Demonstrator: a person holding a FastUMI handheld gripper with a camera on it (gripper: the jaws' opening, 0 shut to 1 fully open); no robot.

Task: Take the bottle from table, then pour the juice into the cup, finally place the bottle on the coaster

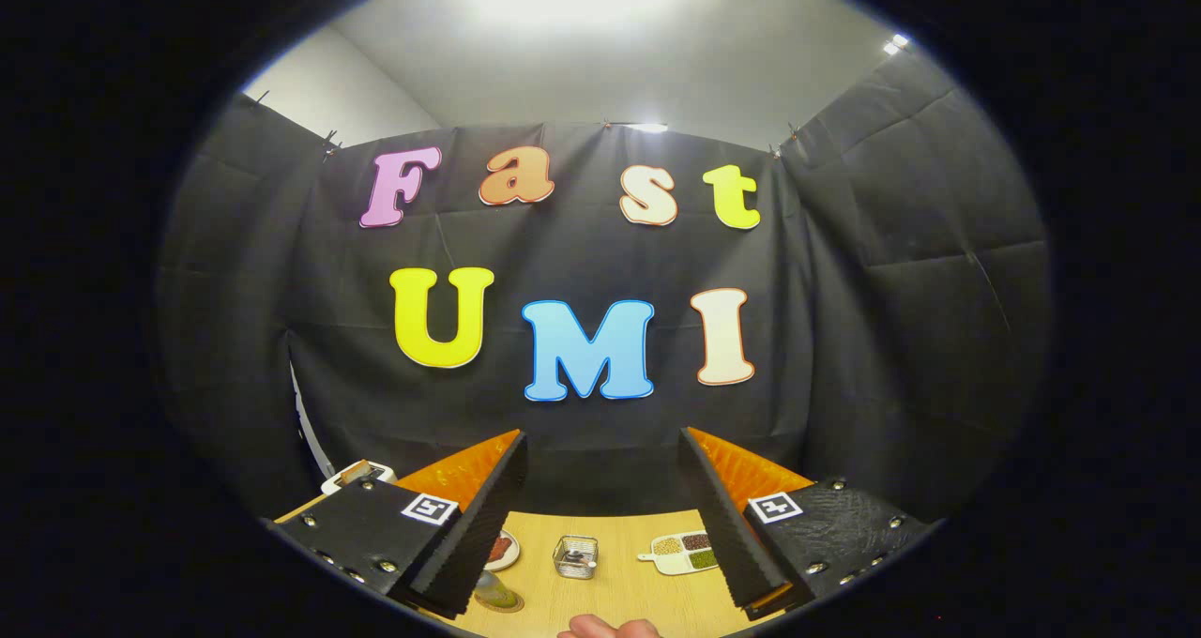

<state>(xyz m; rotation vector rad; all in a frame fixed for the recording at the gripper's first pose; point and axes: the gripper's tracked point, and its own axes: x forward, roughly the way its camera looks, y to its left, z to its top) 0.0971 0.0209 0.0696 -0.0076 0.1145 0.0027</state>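
Claw (pixel 600 516) open above table (pixel 619 591), bottle (pixel 490 589) half-hidden

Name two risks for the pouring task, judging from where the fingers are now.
1. The gripper is open and raised, with its fingers aimed at the black booth wall; the wooden table sits low, so coming down may be misjudged.
2. A small square glass container, a divided white dish of grains and a fingertip lie below the fingers and could get bumped.
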